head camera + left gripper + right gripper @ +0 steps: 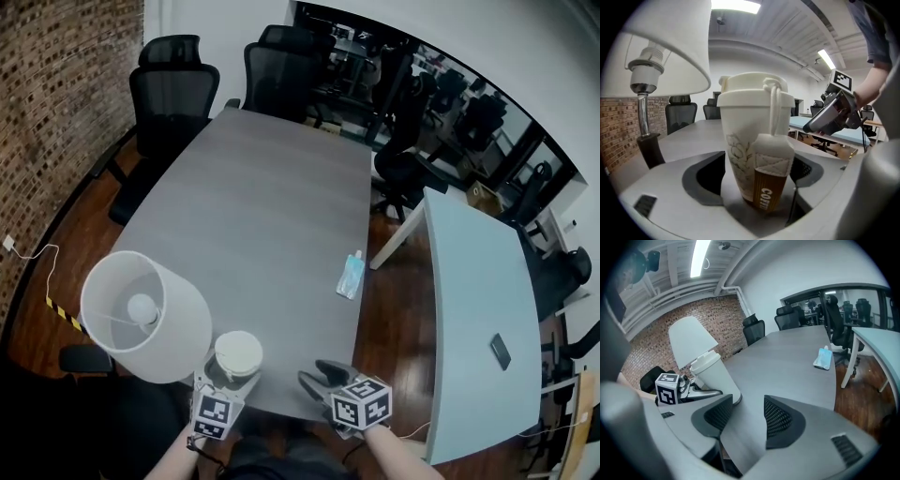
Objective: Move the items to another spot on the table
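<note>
While the left gripper [758,172] stands released, its jaws spread wide, the coffee cup [750,122] sits upright between them with a gap showing on either side. Neither pad presses on it. The cup is white and lidded, with a brown sleeve [769,187] low on its front and a pale strap running up to the lid [754,89].

Right gripper [746,413]: also released, nothing between its jaws but bare counter [262,206]. It hangs just beside the cup, on the side away from the lamp.

The cup stands at the near edge of the counter, close beside the lamp [141,314], whose shade [670,47] overhangs on that side. A small blue pouch [351,275] lies well apart near the far right edge. The rest of the counter is open grey surface, with chairs around it.

Judged step: taking hold of the cup to carry it elsewhere on the counter.

- Centre the cup between the pads before closing.
- Grip the body below the lid, around the sleeve, and keep off the strap.
- Squeeze lightly, since a paper wall would likely buckle.
- Lift straight and upright, then move away from the shade toward the open middle.
- Keep the right gripper out of that path.
</note>
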`<state>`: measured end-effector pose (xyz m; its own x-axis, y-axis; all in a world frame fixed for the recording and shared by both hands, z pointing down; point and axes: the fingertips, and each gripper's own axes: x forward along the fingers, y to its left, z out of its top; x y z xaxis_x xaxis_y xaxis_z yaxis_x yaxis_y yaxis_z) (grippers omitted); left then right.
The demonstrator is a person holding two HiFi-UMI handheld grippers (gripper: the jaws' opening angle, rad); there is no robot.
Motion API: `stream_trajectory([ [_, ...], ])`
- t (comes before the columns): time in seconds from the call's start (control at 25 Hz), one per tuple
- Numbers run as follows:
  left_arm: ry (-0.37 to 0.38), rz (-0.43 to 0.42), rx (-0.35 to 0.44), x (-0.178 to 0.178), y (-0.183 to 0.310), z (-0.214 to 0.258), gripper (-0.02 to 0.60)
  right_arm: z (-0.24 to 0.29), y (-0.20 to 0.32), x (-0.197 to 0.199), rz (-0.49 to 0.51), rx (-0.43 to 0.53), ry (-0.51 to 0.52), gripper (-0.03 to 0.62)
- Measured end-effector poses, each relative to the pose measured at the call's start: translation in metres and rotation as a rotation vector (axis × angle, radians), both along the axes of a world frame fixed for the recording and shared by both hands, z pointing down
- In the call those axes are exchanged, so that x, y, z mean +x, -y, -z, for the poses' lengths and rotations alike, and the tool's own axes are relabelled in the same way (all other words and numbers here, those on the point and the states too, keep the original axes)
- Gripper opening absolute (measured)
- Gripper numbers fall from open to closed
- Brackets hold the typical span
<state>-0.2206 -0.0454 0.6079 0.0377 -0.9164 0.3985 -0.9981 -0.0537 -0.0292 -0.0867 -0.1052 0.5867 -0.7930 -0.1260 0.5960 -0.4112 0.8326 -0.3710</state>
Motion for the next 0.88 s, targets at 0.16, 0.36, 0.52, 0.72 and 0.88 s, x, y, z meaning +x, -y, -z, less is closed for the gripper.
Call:
stream_trajectory([
  [0.16, 0.009, -0.044, 0.016, 0.000, 0.018, -0.001, 0.413, 0.004, 0.007, 0.007, -0.040, 0.018, 0.001, 0.219],
  [0.36, -0.023, -0.063, 0.017, 0.001, 0.018, -0.005, 0.410, -0.001, -0.002, 0.005, -0.029, -0.009, 0.024, 0.206],
  [0.52, -0.029, -0.078, 0.031, 0.004, 0.028, -0.003, 0.408, -0.006, 0.003, 0.005, -0.039, -0.031, 0.043, 0.175],
  [0.72, -0.055, -0.055, 0.014, -0.001, 0.029, -0.001, 0.402, -0.006, -0.002, 0.000, -0.044, -0.024, 0.057, 0.175],
  [0.88, -0.066, -0.042, 0.014, -0.002, 0.027, -0.004, 0.399, -0.002, 0.008, 0.014, -0.095, 0.026, 0.062, 0.175],
])
